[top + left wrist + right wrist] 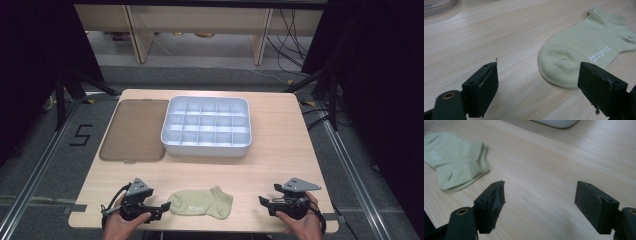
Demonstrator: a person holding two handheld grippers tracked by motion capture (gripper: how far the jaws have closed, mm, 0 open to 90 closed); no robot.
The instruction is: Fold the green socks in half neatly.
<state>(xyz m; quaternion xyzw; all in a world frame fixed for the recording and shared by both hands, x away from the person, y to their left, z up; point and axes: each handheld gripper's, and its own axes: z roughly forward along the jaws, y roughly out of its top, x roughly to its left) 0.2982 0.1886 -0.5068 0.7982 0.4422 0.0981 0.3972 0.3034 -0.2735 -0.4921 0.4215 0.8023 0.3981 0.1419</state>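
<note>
A pale green ankle sock [201, 203] lies flat near the front edge of the table [280, 155], between the two grippers, toe toward the left one and ribbed cuff toward the right. Its knit looks soft and fine, with a small white printed mark on the side and a thicker ribbed band at the opening.

The left gripper [159, 210] sits just beside the toe, its jaws spread wide with nothing between them; in the left gripper view the toe [559, 67] lies just ahead, next to one black pad. The right gripper [263, 202] rests apart from the cuff, jaws likewise wide and empty, pointed across bare wood.

By the look of it the work has not begun: the sock is untouched and unfolded, and both hands are only poised at its ends.

Behind the sock stands a white plastic organiser tray [206, 146], rounded at the corners and split into a grid of small empty compartments. Beside it lies a flat brownish translucent lid [134, 131]. The table is light, straight-grained wood.
</note>
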